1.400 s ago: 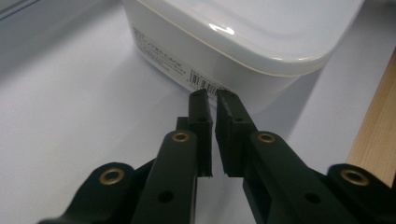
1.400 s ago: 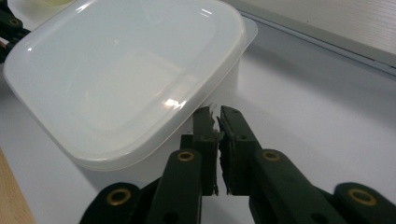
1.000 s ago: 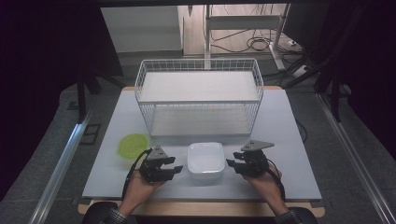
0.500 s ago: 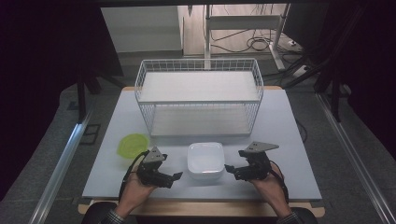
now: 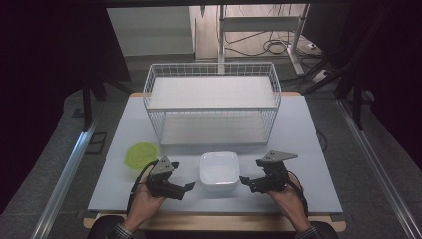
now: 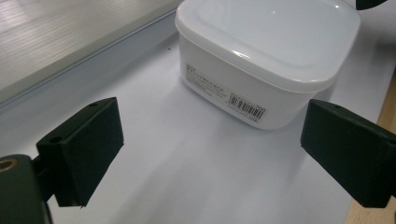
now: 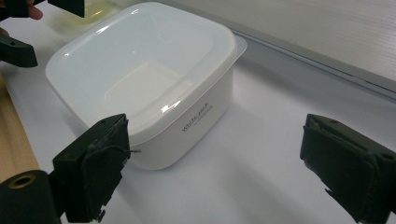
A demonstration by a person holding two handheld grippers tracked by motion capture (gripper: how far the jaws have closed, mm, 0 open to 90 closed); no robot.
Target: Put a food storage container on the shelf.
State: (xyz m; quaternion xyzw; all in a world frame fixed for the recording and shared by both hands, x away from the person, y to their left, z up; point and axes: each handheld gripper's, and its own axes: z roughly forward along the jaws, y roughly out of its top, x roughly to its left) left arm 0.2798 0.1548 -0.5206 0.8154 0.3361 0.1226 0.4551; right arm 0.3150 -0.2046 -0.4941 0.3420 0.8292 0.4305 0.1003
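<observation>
A white square container with a lid (image 5: 219, 171) stands on the pale table (image 5: 308, 134) near its front edge. My left gripper (image 5: 185, 189) lies just left of it, pointing at its side. In the left gripper view its jaws (image 6: 212, 149) stand wide apart, with bare table between them and the container (image 6: 271, 42) a little ahead. My right gripper (image 5: 246, 183) lies just right of the container. Its jaws (image 7: 219, 158) are spread wide too, the container (image 7: 140, 70) ahead and to the left, untouched. Both pairs of jaws have just been opening.
A white wire basket (image 5: 211, 102) with a flat shelf board stands across the back of the table. A yellow-green bowl (image 5: 142, 155) sits at the front left, behind my left gripper. A wooden strip (image 5: 219, 221) runs along the table's front edge.
Both grippers' jaws have spread apart beside the container. The hands and the container have stayed where they were.
</observation>
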